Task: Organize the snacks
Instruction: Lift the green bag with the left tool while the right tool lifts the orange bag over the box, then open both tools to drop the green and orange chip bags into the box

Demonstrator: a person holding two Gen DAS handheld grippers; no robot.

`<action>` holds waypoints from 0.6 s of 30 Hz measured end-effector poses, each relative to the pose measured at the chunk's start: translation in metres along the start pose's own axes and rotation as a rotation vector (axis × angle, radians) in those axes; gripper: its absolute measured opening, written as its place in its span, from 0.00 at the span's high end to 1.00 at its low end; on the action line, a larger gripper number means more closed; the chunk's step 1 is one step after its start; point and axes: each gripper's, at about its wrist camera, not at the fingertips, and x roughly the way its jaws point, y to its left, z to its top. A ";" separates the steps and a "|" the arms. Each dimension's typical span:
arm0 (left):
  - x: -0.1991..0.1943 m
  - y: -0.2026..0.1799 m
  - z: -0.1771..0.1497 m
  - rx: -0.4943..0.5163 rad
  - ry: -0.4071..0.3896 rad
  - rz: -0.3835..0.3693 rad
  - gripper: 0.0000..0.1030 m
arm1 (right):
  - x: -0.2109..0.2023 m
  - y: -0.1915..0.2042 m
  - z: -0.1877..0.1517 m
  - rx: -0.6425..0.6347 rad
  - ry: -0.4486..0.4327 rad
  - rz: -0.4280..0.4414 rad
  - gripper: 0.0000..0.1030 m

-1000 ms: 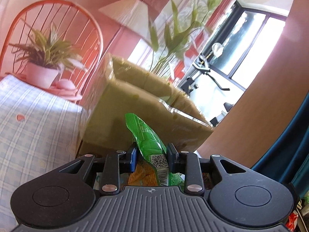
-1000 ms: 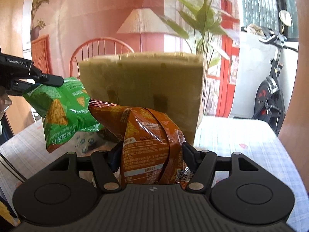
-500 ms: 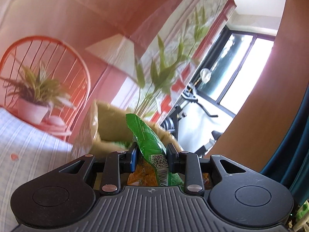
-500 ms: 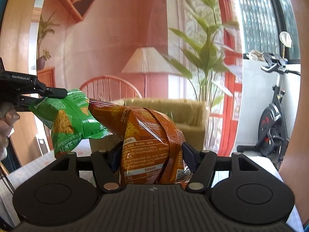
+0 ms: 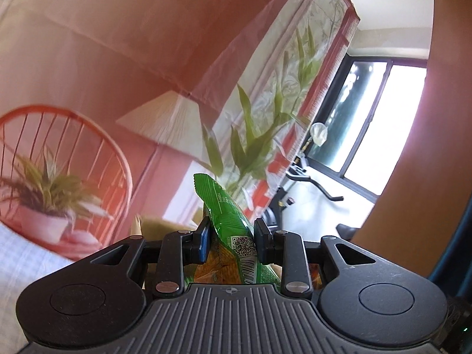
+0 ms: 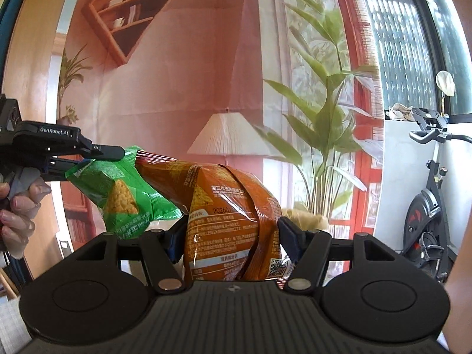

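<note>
Both tongs are loaded right now: the left gripper [image 5: 232, 240] is pinching the top edge of a green chip bag [image 5: 227, 215], jaws squeezed down tight on the crimped seal, and the right gripper [image 6: 233, 243] is clamped around the fat middle of an orange chip bag [image 6: 230, 206], jaws fairly wide because the bag is puffy. From the right wrist view you can see the green bag dangling off the other gripper [image 6: 118, 153], its side touching or at least just beside the orange bag's top seam. Both bags are up in the air, above a tan cardboard box [image 6: 303, 216] whose rim only peeks out low behind the fingers. My guess is the step in hand is carrying them over to drop in that box, so I'd keep the two bags apart so they don't snag, clear the rim fully, and let go only once each bag is over the opening. The green one swings from a thin edge, so go easy. Around it: a potted plant [image 5: 44, 200], a lamp shade [image 6: 227, 135], leafy stalks [image 6: 321, 112] and an exercise bike [image 6: 427, 203], none really in the way.
</note>
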 end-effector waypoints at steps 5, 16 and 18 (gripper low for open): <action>0.028 -0.002 0.012 0.075 0.004 0.066 0.69 | 0.042 -0.019 0.011 0.087 -0.002 -0.007 0.37; 0.080 -0.005 0.007 0.232 0.064 0.139 0.69 | 0.105 -0.040 -0.004 0.221 0.065 -0.059 0.37; 0.086 -0.004 0.002 0.251 0.080 0.146 0.69 | 0.110 -0.043 -0.008 0.236 0.075 -0.060 0.37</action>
